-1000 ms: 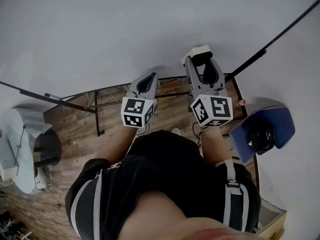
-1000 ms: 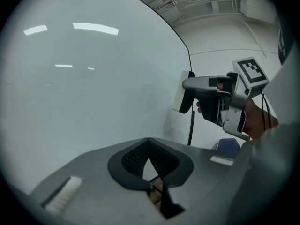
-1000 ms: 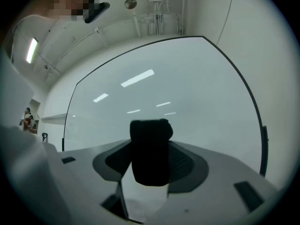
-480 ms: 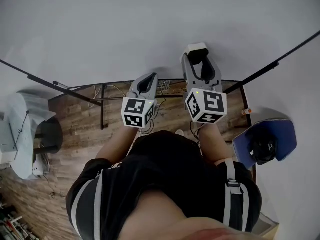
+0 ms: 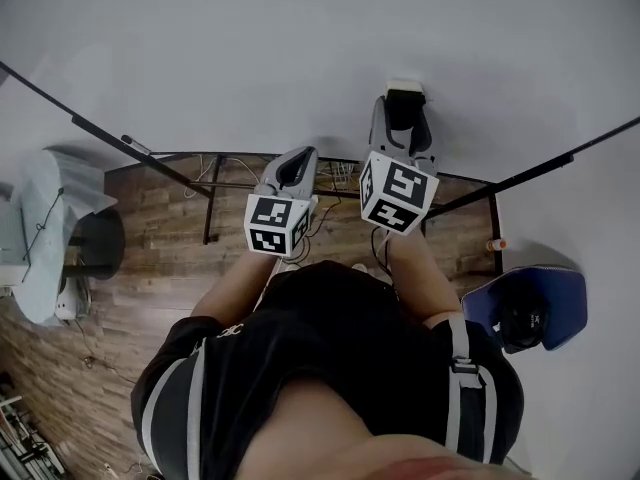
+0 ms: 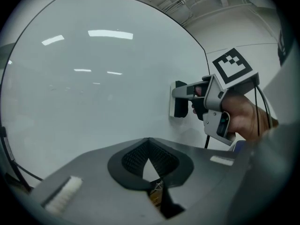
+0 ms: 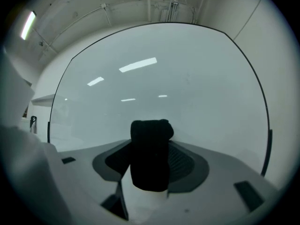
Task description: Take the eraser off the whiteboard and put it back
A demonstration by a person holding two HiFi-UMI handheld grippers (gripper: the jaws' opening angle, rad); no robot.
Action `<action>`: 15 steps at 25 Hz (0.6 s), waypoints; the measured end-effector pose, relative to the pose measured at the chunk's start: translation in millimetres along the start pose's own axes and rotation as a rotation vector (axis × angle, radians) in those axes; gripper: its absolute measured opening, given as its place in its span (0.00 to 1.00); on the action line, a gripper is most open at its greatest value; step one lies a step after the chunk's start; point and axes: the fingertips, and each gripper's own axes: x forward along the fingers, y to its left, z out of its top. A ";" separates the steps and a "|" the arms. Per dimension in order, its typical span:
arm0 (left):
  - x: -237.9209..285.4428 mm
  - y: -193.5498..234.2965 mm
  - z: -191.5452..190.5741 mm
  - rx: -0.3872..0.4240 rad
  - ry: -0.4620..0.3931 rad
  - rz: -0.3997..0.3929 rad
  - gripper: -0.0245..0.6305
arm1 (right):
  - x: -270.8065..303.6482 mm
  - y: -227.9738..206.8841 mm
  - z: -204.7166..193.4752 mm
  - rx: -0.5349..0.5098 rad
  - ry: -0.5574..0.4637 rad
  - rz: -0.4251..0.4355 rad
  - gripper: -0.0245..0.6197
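The whiteboard fills the space ahead of me. The eraser, black with a white base, stands between my right gripper's jaws, which are shut on it. In the left gripper view the eraser sits at the board's surface, held there by the right gripper. From the head view the right gripper reaches to the board with the eraser's white end at its tip. My left gripper hangs lower and to the left, off the board, its jaws shut on nothing.
The board's black frame and stand legs cross a wooden floor. A marker lies on the ledge at left. A blue chair with a dark object stands at right, a grey-covered thing at left.
My right gripper has slid left along the board with the eraser in it and rolled a little. The left gripper keeps its place in the picture while the room shifts behind it.
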 end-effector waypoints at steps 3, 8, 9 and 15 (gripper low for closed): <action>-4.0 6.0 0.5 0.001 0.004 0.017 0.05 | 3.8 2.7 1.4 -0.011 -0.008 -0.039 0.40; -9.3 13.9 1.2 0.002 0.008 0.044 0.05 | 4.5 6.2 2.6 -0.010 -0.024 -0.037 0.40; -9.4 12.6 0.8 0.004 0.010 0.044 0.05 | 4.3 6.0 2.6 -0.007 -0.025 -0.032 0.40; -7.7 4.2 -2.0 0.011 0.017 0.031 0.05 | 3.4 7.9 3.8 0.064 -0.045 0.046 0.40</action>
